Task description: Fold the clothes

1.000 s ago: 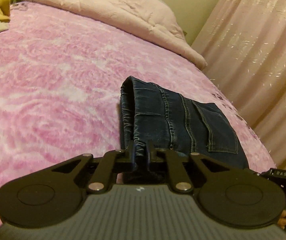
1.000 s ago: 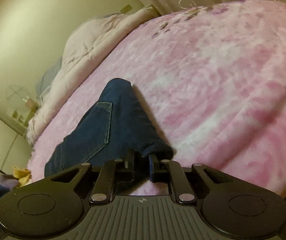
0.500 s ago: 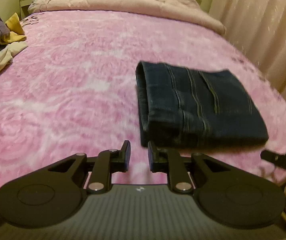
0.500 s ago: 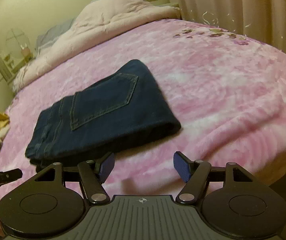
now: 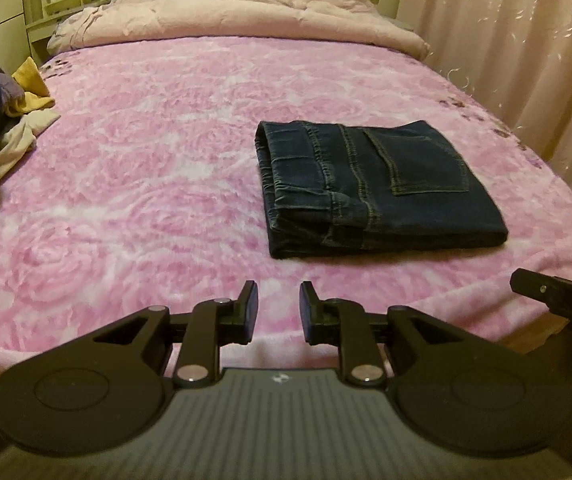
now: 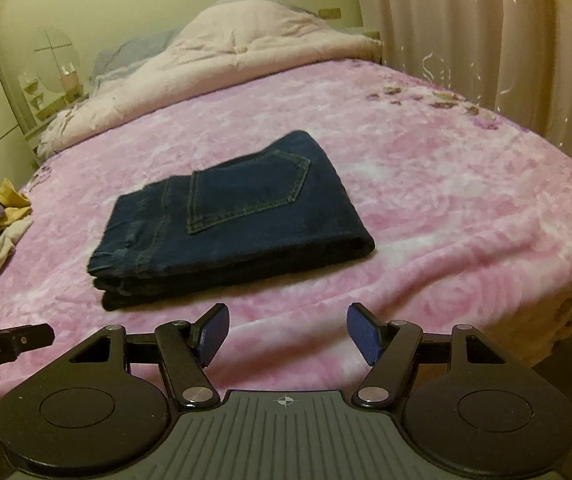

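Jeans (image 5: 369,192) lie folded (pocket up) on the pink blanket (image 5: 146,184); both tongs (image 5: 277,312) (image 6: 287,334) gape empty.

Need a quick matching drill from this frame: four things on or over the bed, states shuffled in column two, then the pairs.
Column 1:
1. jeans
2. clothes pile
3. comforter
4. right claw

Column 2:
A. bunched at the head of the bed
B. open, holding nothing
C. folded flat on the pink blanket, back pocket up
D. unfolded, at the bed's left edge

Pairs: 1-C, 2-D, 3-A, 4-B
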